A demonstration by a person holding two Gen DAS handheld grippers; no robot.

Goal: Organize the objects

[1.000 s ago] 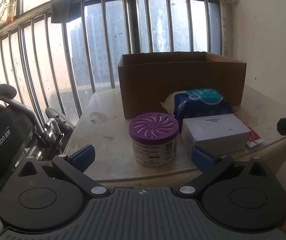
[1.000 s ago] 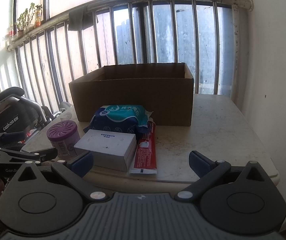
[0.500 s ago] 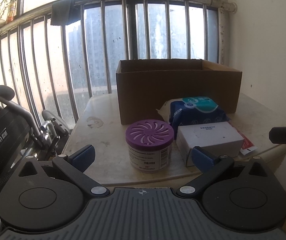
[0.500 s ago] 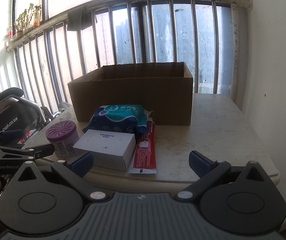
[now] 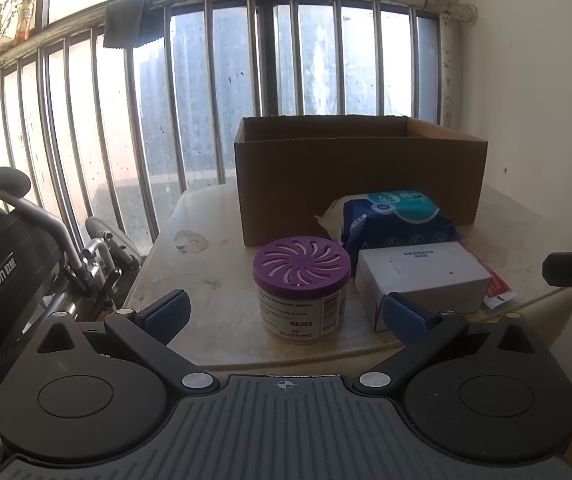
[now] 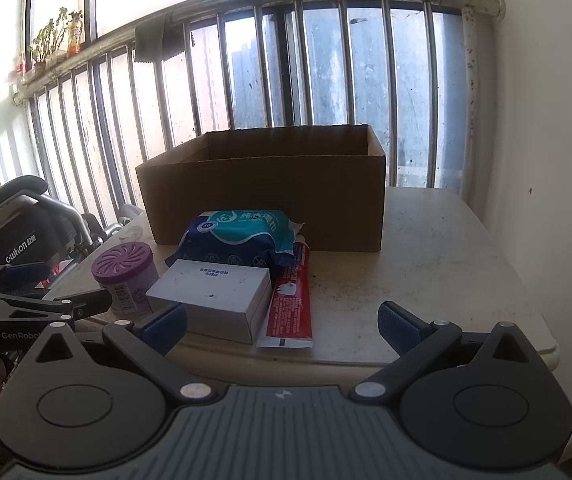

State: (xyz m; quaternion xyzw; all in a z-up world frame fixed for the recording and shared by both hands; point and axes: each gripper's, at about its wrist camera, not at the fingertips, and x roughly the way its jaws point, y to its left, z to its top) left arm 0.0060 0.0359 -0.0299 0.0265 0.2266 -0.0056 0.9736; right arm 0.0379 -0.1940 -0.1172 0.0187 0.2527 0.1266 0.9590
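At far left of the left wrist view: folded wheelchair [image 5: 14, 256] against window bars [image 5: 134, 140]. Lower centre: left gripper [image 5: 286, 314] spread wide, holding nothing, short of the table [image 5: 190, 280] edge. Just beyond it, centre frame: purple-lidded jar [image 5: 301, 288], upright, near the table's front edge. Right of jar, just beside it: white carton [image 5: 421, 280]; behind that, blue wipes pack [image 5: 397, 216] lying against the cardboard box [image 5: 359, 184], open-topped, contents not visible. Red toothpaste tube [image 6: 290, 292] right of carton in the right wrist view, flat, apparently touching it. Lower centre there: right gripper [image 6: 282, 326] likewise wide apart and empty, roughly facing carton and tube.

Risks, judged: jar close to edge, so a glancing finger could knock it off; crowded carton and tube leave little finger clearance, likely nudging neighbours; both grippers near each other, collision possible.
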